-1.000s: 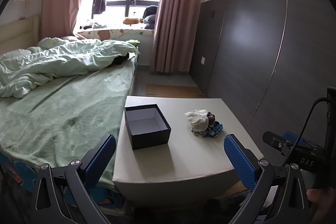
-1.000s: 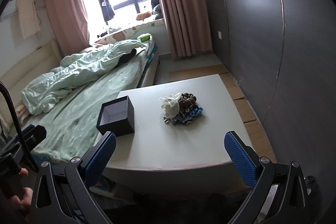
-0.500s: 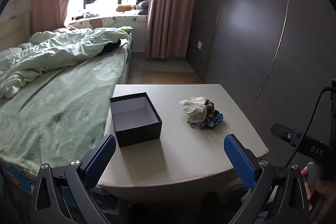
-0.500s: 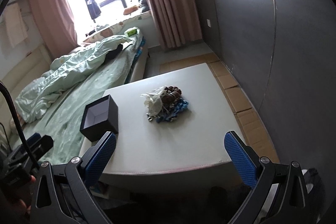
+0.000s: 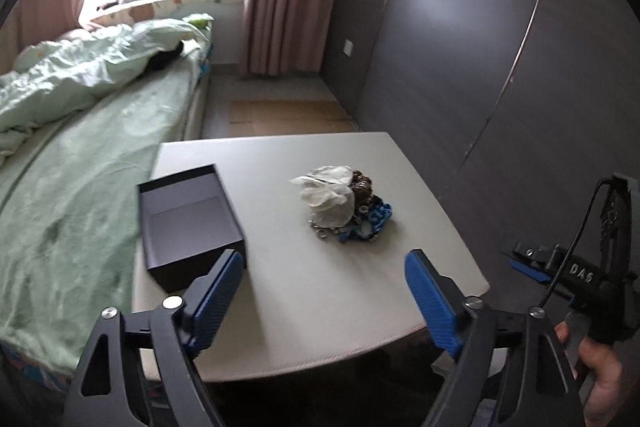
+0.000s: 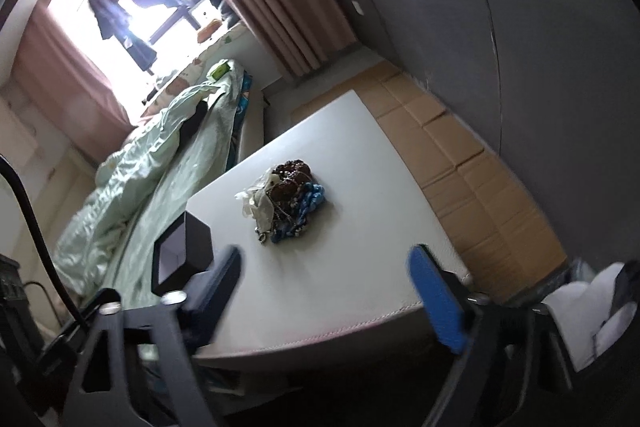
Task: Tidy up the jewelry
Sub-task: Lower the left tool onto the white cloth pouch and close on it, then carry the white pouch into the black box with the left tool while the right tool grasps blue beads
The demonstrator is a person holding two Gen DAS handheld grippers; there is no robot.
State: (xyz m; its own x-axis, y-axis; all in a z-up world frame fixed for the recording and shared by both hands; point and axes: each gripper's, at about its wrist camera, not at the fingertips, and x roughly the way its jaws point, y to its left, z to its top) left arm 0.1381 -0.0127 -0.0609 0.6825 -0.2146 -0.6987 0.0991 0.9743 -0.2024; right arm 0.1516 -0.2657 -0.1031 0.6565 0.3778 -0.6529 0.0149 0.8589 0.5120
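Open black box (image 5: 188,223) near the table's (image 5: 320,307) left edge, jewelry heap (image 5: 344,205) mid-table; left gripper (image 5: 324,291) and right gripper (image 6: 326,291), jaws just narrowing, stand apart on nothing

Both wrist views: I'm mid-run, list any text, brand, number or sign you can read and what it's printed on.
"DAS": white letters on the black body of the right gripper, seen in the left wrist view.
Black box: no print visible.
Jewelry pile: no tag or label readable.
Wall plate on the grey panel: blank as far as can be seen.
Right wrist view: motion-blurred, nothing readable.
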